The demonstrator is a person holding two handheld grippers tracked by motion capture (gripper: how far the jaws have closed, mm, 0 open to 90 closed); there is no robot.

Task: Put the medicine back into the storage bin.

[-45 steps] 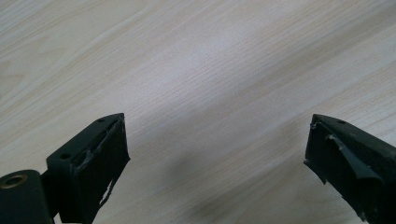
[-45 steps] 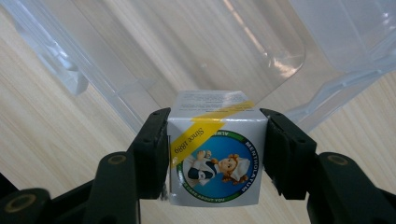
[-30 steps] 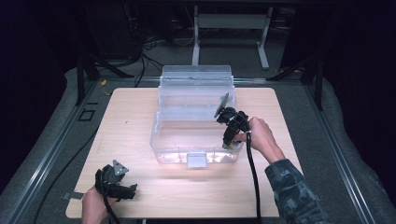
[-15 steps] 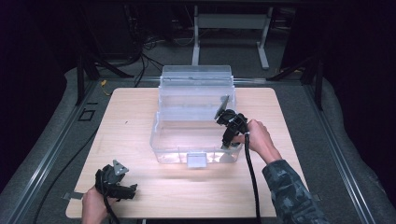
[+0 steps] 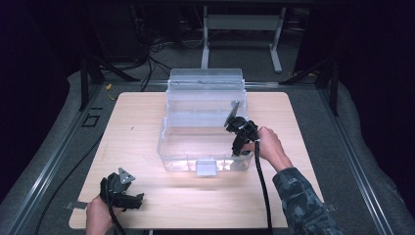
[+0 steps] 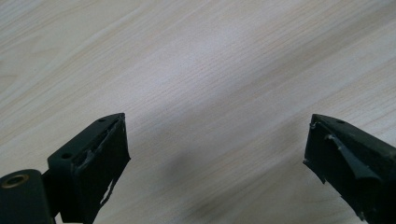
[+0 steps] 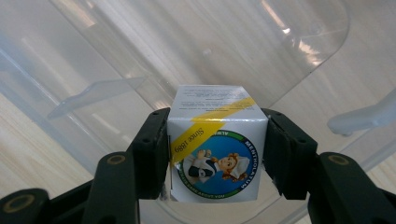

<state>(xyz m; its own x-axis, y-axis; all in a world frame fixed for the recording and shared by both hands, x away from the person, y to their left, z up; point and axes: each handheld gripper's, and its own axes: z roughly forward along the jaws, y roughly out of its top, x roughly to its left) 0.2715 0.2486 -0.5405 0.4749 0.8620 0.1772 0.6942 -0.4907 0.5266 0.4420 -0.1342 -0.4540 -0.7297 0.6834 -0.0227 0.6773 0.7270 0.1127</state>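
Small white box (image 7: pixel 217 144), blue round label and yellow stripe, sits clamped between the right gripper's (image 7: pixel 217 154) pads, inside the clear plastic bin (image 5: pixel 169 142) near its right front corner. Bin stands mid-table (image 5: pixel 137 122), lid raised at the back. Left gripper (image 6: pixel 217 154) hangs over bare wood at the near left, jaws wide apart, nothing between them.

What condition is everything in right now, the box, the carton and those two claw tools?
Clear plastic storage box: lid open, standing up at the back.
Small white cardboard carton with a yellow stripe: clamped between jaws, held over the box.
Right gripper: shut on the carton.
Left gripper: jaws wide open, holding nothing, above the light wooden table.
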